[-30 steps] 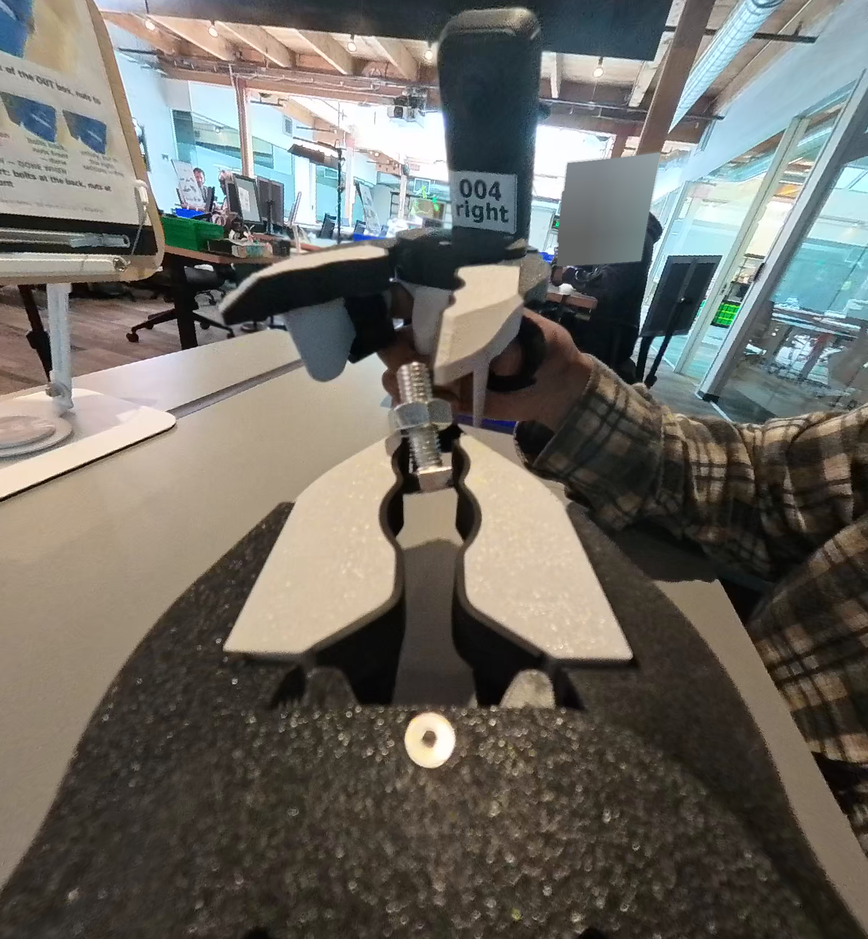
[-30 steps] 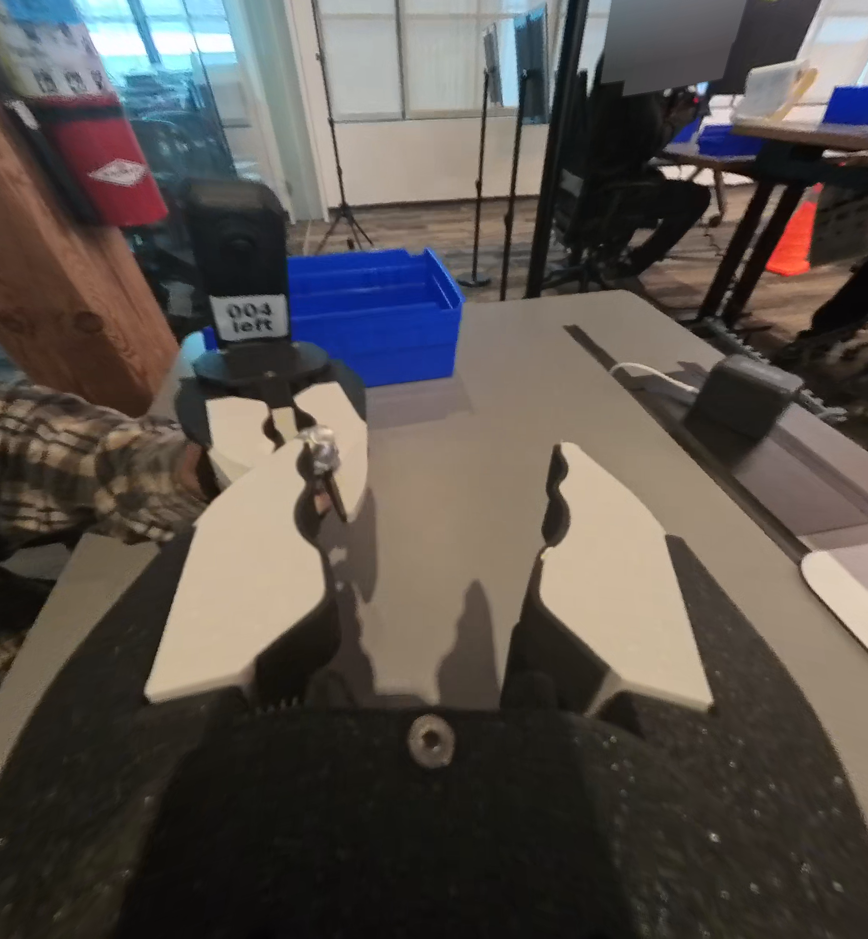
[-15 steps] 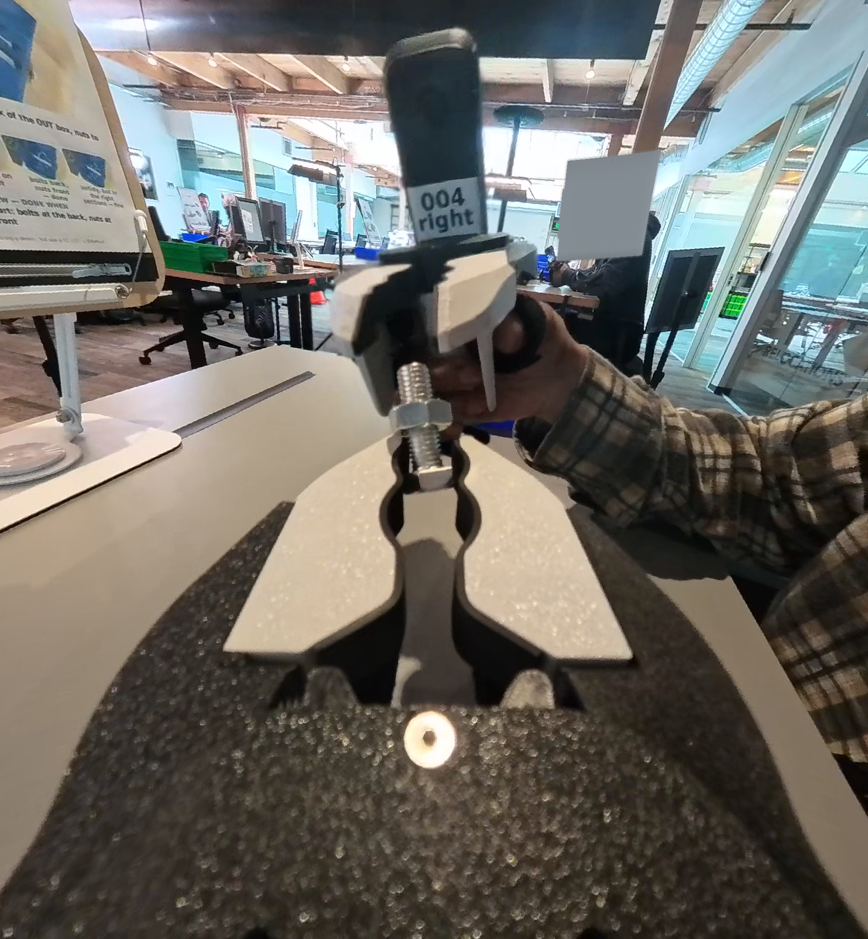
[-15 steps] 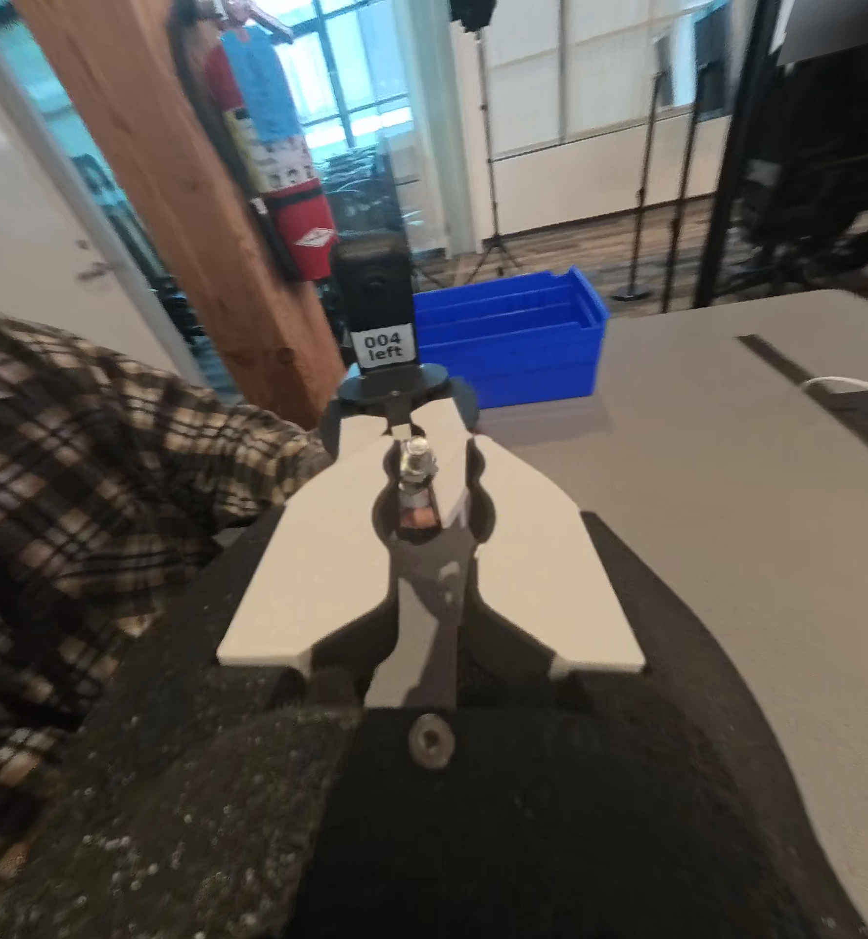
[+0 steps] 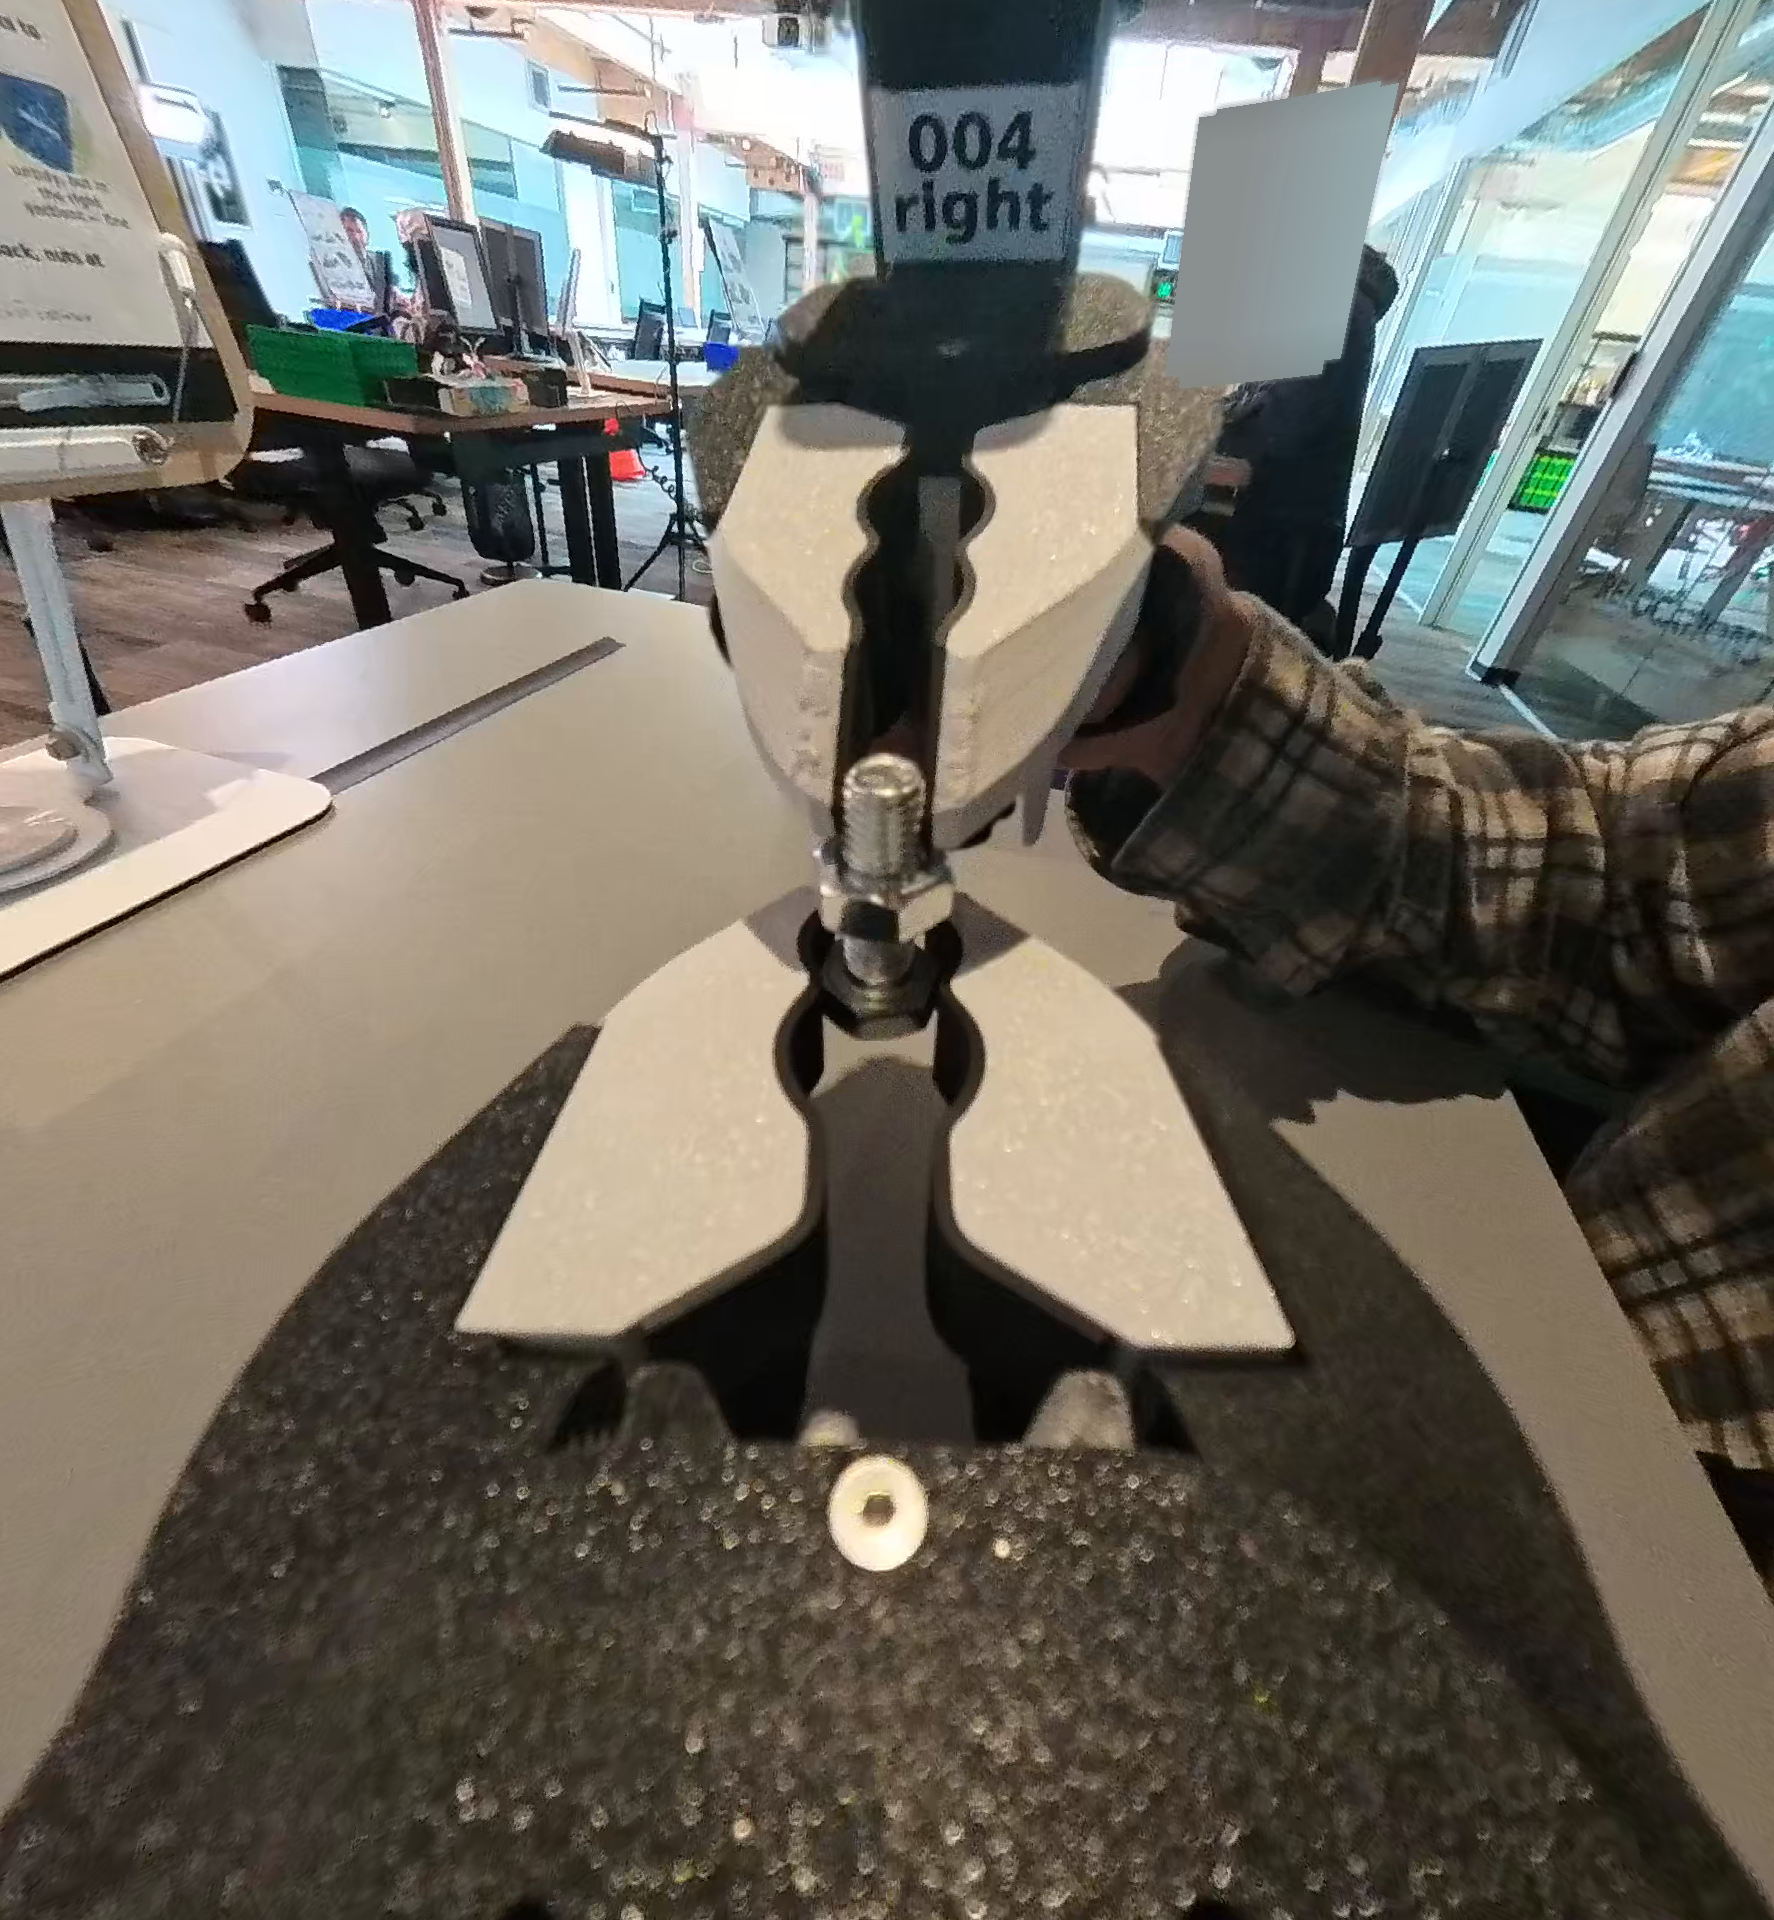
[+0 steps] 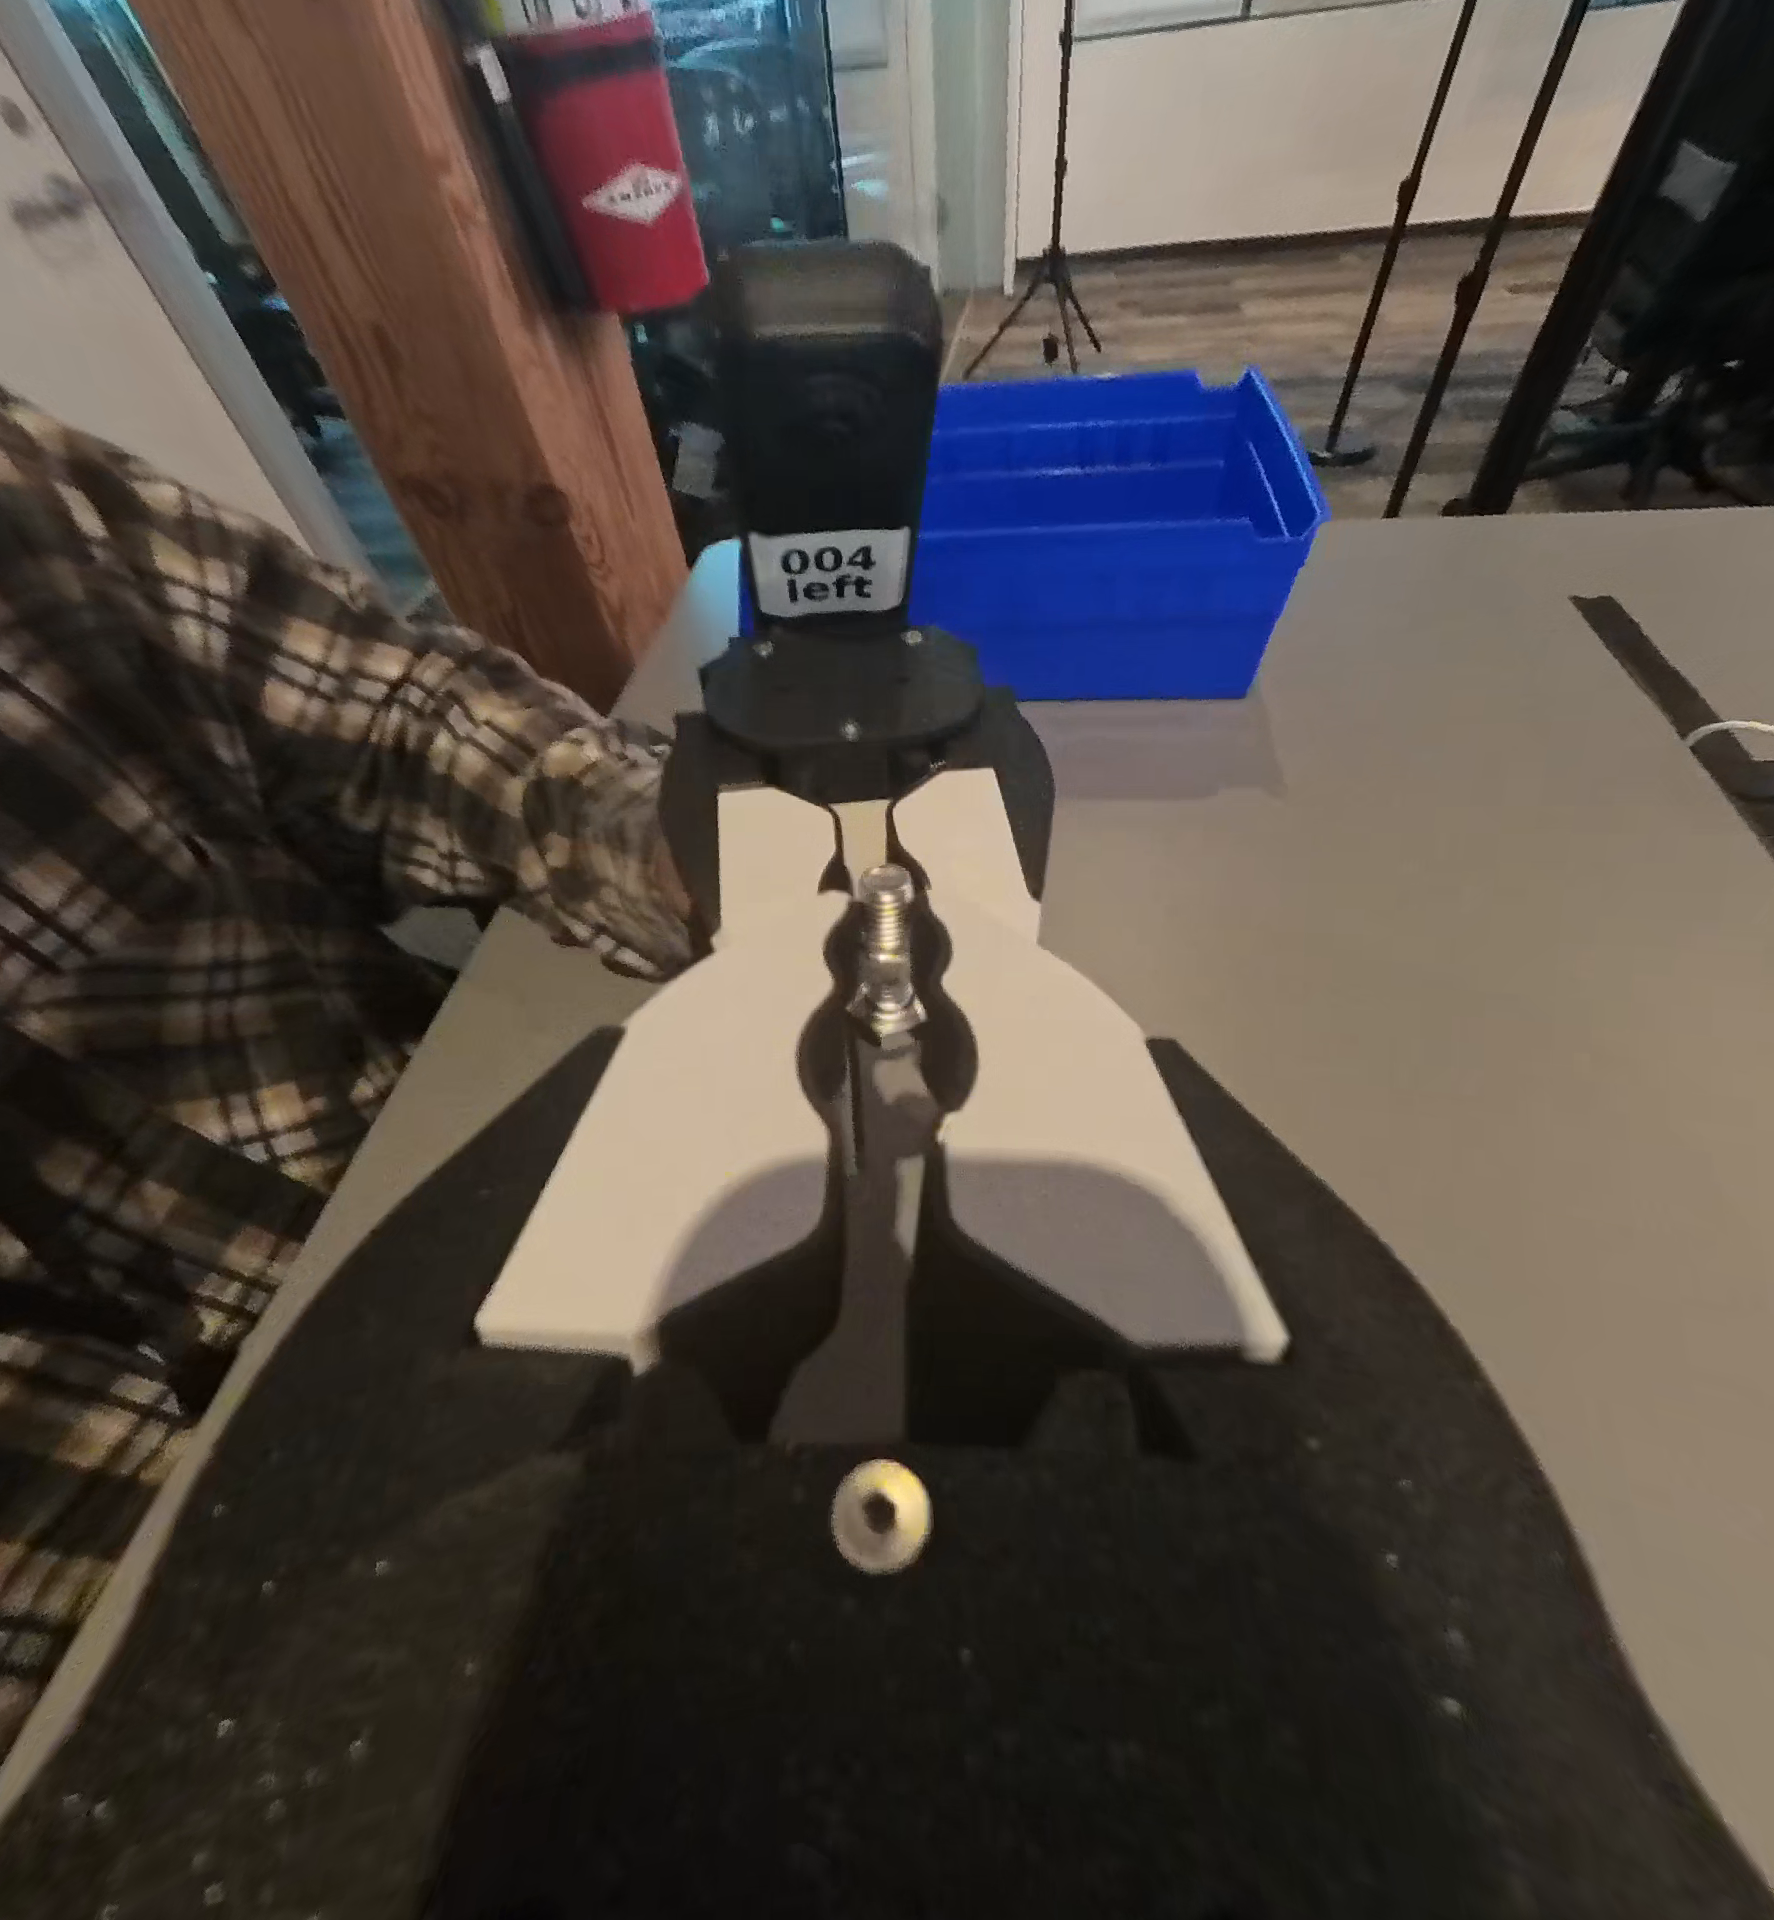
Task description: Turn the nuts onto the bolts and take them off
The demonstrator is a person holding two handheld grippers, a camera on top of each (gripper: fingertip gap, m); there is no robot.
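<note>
A: State the left gripper (image 5: pixel 878 987) condition.
B: Fingers drawn together on the head of the bolt (image 5: pixel 881 831). The head sits in the notch at the fingertips; the threaded shank projects forward and upward out of the gripper.

A: And the right gripper (image 6: pixel 888 997)?
B: Fingers closed to a narrow gap, clamped on the nut (image 6: pixel 885 1006). In the right wrist view the nut sits in the forward notch between the two white fingers (image 6: pixel 717 1122).

A: Position of the nut on the bolt?
B: In the left wrist view the nut (image 5: pixel 885 896) is threaded partway along the shank, just above the bolt head. Bare thread shows beyond it, and the shank tip lies between the tips of the right gripper (image 5: pixel 888 790).

A: Relation of the two grippers?
B: Tip to tip, facing each other, both held above the grey worktop (image 5: pixel 291 1039). A plaid sleeve (image 5: pixel 1485 862) reaches in behind the right gripper.

A: Other items?
B: A blue bin (image 6: pixel 1111 540) stands on the worktop (image 6: pixel 1485 935) behind the left gripper (image 6: pixel 867 883). A white stand base (image 5: pixel 83 831) lies at the left edge.
</note>
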